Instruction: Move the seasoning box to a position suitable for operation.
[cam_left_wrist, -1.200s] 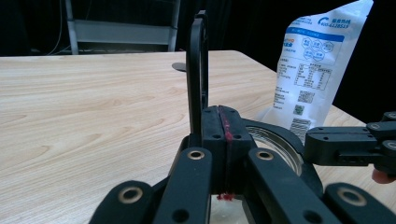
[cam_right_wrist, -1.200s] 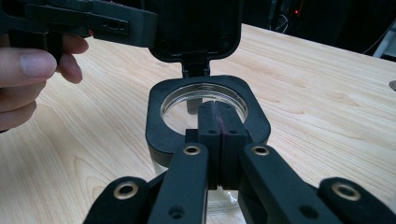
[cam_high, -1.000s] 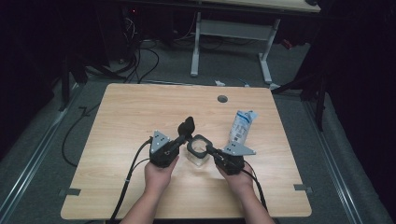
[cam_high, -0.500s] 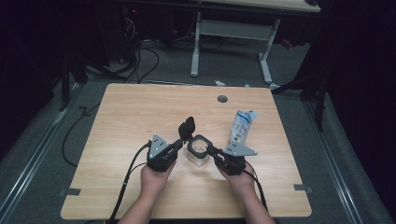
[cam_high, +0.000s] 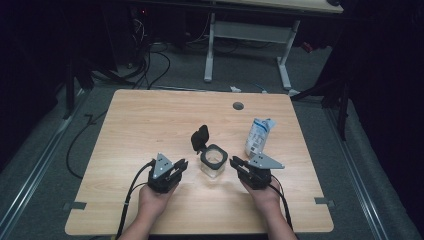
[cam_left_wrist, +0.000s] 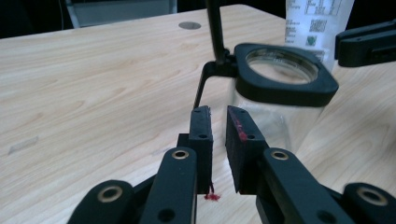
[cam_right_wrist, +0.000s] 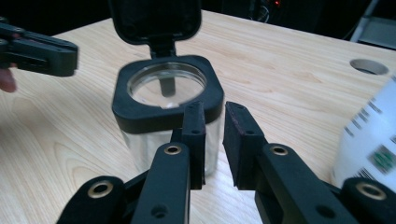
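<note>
On the left of the wooden tabletop (cam_high: 150, 120), the left hand-held gripper (cam_high: 181, 165) sits low near the front edge, its jaws just opened a narrow gap with nothing between them; in the left gripper view (cam_left_wrist: 218, 122) that slim gap points toward the jar, which stands just beyond the tips, not touching. At centre stands the clear jar (cam_high: 213, 161), upright on the tabletop, its square black collar ringing the open mouth and its black flip lid (cam_high: 200, 138) hinged back and standing up behind it. To the right of the jar, the right hand-held gripper (cam_high: 236, 164) faces it, jaws likewise just opened a little and empty; in the right gripper view (cam_right_wrist: 215, 116) the tips sit just in front of the jar (cam_right_wrist: 166, 112). Farther right, a white pouch (cam_high: 259, 135) lies on the tabletop, near that gripper.
</note>
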